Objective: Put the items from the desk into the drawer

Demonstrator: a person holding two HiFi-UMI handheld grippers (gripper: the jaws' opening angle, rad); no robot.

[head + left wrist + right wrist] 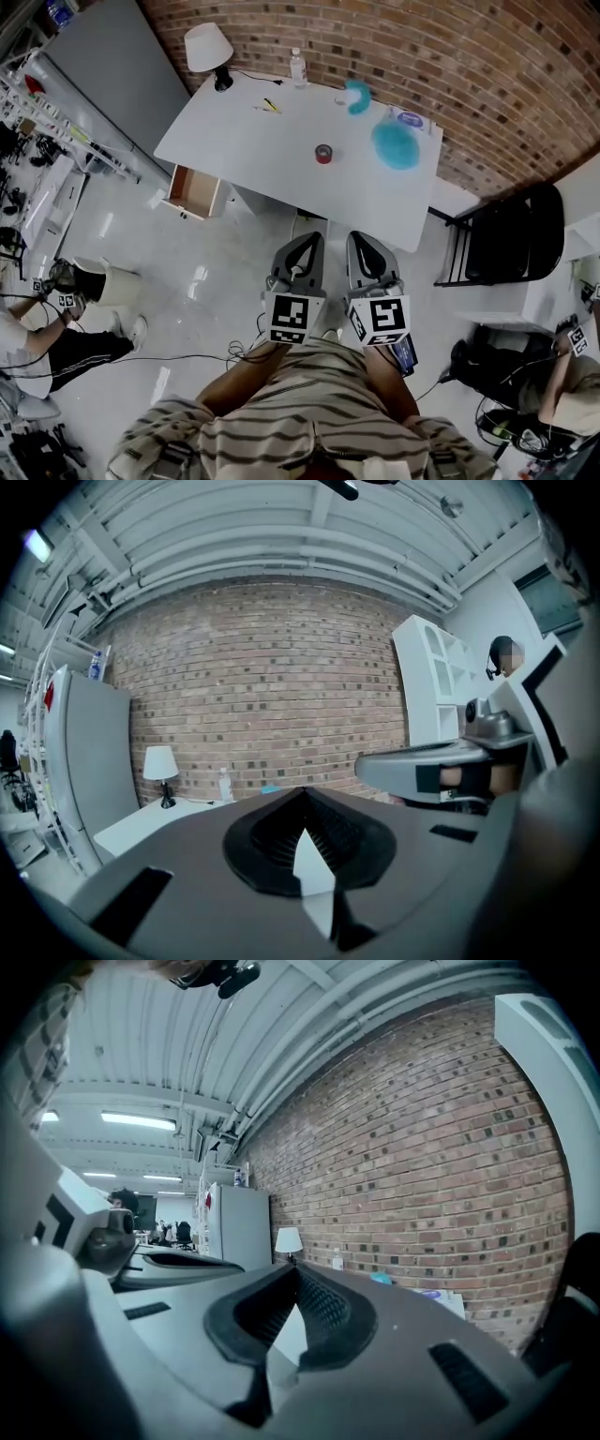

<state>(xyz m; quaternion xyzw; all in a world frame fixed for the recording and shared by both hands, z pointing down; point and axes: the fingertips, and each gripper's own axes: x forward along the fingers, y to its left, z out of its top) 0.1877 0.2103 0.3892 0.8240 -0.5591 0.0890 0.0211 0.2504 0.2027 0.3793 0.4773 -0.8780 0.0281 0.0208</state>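
Far L on the floor a person sat [42,342], cables round them. Next came a grey cabinet [122,66] vs. the brick wall. The drawer [195,192] hung pulled open at the desk's L front corner, wood inside, nothing visible in it. A white-shaded lamp [208,47] stood on the white desk [253,150] at its back L corner. Right of it lay a yellow pencil [271,106], then a clear water bottle [298,68] upright at the back edge, label too small to read. The L gripper [309,239] was held in front of the desk, well apart from everything on it. Its own view showed the tongs pressed together w/ nothing between them [305,791], and its cube showed only a black-and-white square marker, no letters. A red tape roll [323,154] lay mid-desk, alone. The R gripper [356,239] sat just beside the L one, parallel, tongs likewise pressed together and empty [298,1267], w/ the same kind of marker on its cube. Further R on the desk lay a curved teal item [357,96], a round teal fluffy thing [396,145] and, just behind that, a small packet [410,119] w/ print that couldn't be read. So all the items were on the desktop. A black folding chair [511,234] stood past the desk's R end, and another person sat low at far R [562,380].
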